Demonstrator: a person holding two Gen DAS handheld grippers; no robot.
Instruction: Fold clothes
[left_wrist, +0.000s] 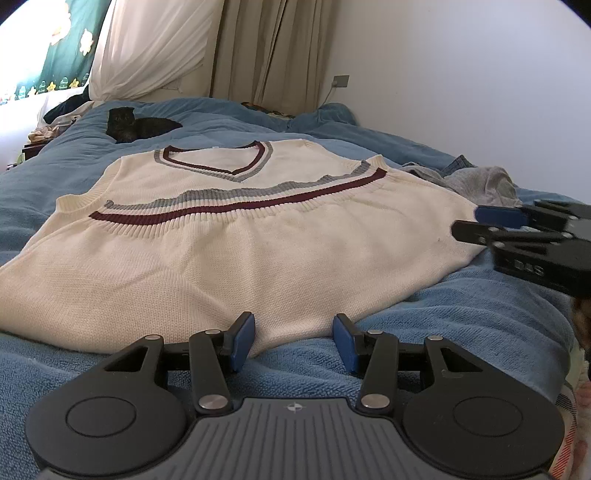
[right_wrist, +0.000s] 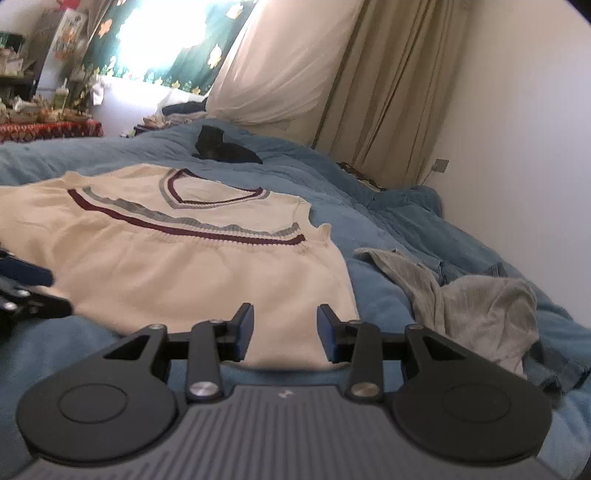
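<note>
Item 1: cream knit vest (left_wrist: 236, 236). It lies flat on the blue bedcover (left_wrist: 461, 317), V-neck at the far end. Its ribbed hem with maroon and grey stripes is already turned up toward the neck, so the near edge facing you is a soft fold, not the hem. That suggests one lengthwise fold is done and a second is due. The knit is fine and limp; expect it to drape and sag when lifted.

Item 2: your left gripper (left_wrist: 293, 341). Blue pads stand apart with nothing between them, just short of the vest's near edge. It looks placed to pinch that fold.

Item 3: your right gripper (right_wrist: 284, 334). Jaws likewise apart and empty, at the vest's near right corner. In the left wrist view it shows side-on at the far right (left_wrist: 480, 225). One gripper near each end of the edge should let you lift it evenly.

Item 4: grey garment (right_wrist: 480, 310). It is crumpled just right of the vest, with denim behind it, probably waiting its turn.

Item 5: bedcover, a terry-like, rumpled surface. It may grip the knit when you drag it.

Item 6: black cat (left_wrist: 129, 127). It rests at the far end of the bed, well apart from the vest.
</note>
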